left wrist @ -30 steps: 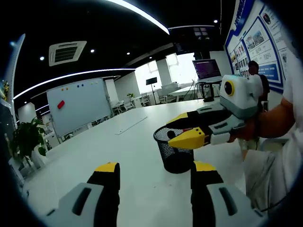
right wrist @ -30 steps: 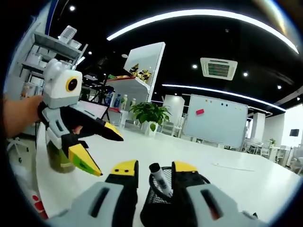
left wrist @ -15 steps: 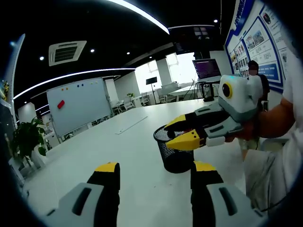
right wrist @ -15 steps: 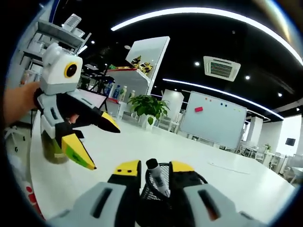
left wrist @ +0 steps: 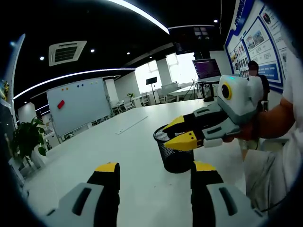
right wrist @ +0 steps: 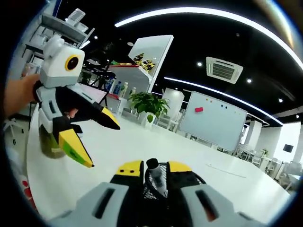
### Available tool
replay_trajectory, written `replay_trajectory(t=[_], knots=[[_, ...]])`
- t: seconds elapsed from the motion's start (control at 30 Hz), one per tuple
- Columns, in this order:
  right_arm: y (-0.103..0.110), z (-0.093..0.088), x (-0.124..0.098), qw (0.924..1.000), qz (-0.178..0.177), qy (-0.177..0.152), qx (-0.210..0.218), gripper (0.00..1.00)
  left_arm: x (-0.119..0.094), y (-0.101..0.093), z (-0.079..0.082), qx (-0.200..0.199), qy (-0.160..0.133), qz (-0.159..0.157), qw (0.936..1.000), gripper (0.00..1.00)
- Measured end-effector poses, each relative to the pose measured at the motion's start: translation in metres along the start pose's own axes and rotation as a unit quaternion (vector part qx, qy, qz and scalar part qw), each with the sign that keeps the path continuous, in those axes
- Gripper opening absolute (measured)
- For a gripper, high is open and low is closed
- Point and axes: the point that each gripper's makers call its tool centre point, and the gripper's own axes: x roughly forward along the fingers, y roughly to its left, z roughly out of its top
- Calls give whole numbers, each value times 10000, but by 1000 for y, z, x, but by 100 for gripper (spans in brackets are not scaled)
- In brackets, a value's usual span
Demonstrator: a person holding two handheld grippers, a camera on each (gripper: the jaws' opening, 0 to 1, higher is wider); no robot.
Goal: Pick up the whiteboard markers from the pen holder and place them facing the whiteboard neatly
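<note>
- Right gripper (right wrist: 155,169): yellow-tipped jaws nearly together, pinching the black-capped whiteboard marker (right wrist: 156,177) standing in the black wire-mesh pen holder (right wrist: 191,178).
- Same right gripper in left gripper view (left wrist: 179,132), jaws over the holder's (left wrist: 174,158) rim.
- Left gripper (left wrist: 154,169): jaws wide apart, holding nothing, above the white table (left wrist: 132,156), near the holder.
- White whiteboard on a stand (left wrist: 78,105) beyond the table's far end.

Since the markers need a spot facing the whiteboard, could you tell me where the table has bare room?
The white table lies bare between the mesh pen holder and the whiteboard, apart from a flat strip farther off. It is crowded at the holder, where the right gripper works around a marker.
</note>
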Motion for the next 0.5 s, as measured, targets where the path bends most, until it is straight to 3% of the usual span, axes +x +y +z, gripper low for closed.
replay_trajectory(t=[0.5], knots=[[1,2,1,10000,32,-30,-71,14,0,1,0,-3,-10,0,10000,61]])
